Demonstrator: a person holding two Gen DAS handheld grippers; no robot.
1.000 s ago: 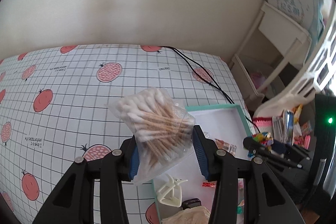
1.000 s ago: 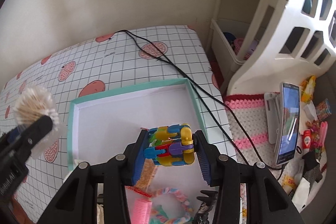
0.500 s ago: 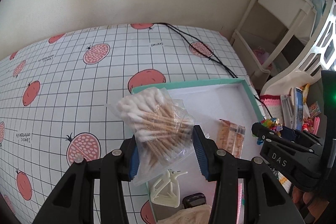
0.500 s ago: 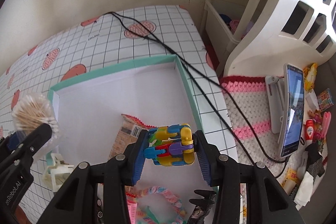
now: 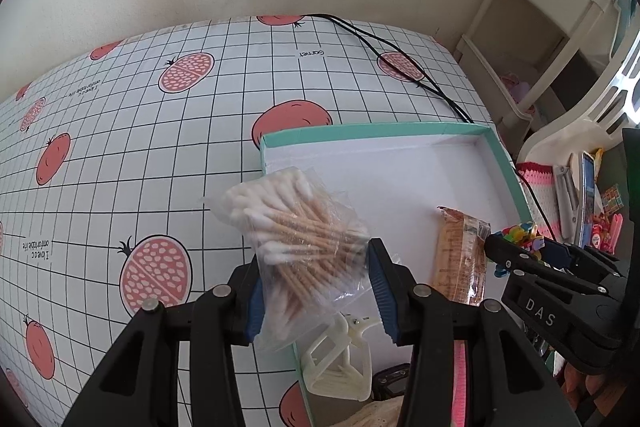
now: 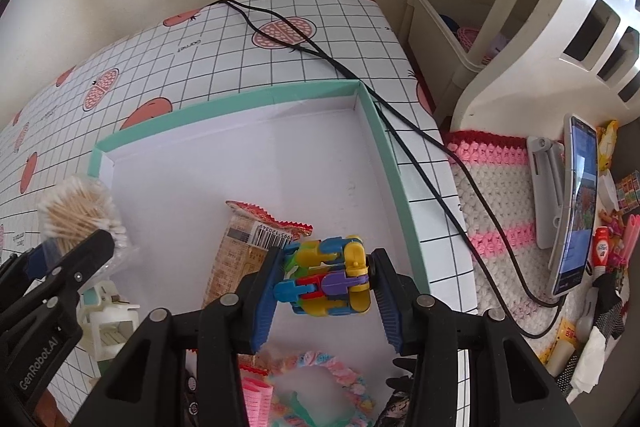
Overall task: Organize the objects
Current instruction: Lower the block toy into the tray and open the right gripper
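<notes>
Left gripper [image 5: 316,287]: blue ribbed pads clamp crinkly clear bag of cotton swabs [image 5: 298,239], wooden sticks, white fluffy tips; bag at frame centre, above left edge of shallow box [image 5: 376,133].
Right gripper [image 6: 325,289]: pads squeeze blocky plastic toy [image 6: 326,277], yellow, blue, purple, green pieces; lower centre of frame, over box interior.
Box: teal rim, smooth white inside. Flat snack packet [image 6: 250,247] with zigzag red edge lies inside.
Cream plastic clip [image 5: 340,363] at lower box corner.
Tablecloth [image 5: 160,155]: glossy grid, pomegranate print.

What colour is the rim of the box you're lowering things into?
The box rim is mint green, with a white interior. It shows best in the right wrist view.
</notes>
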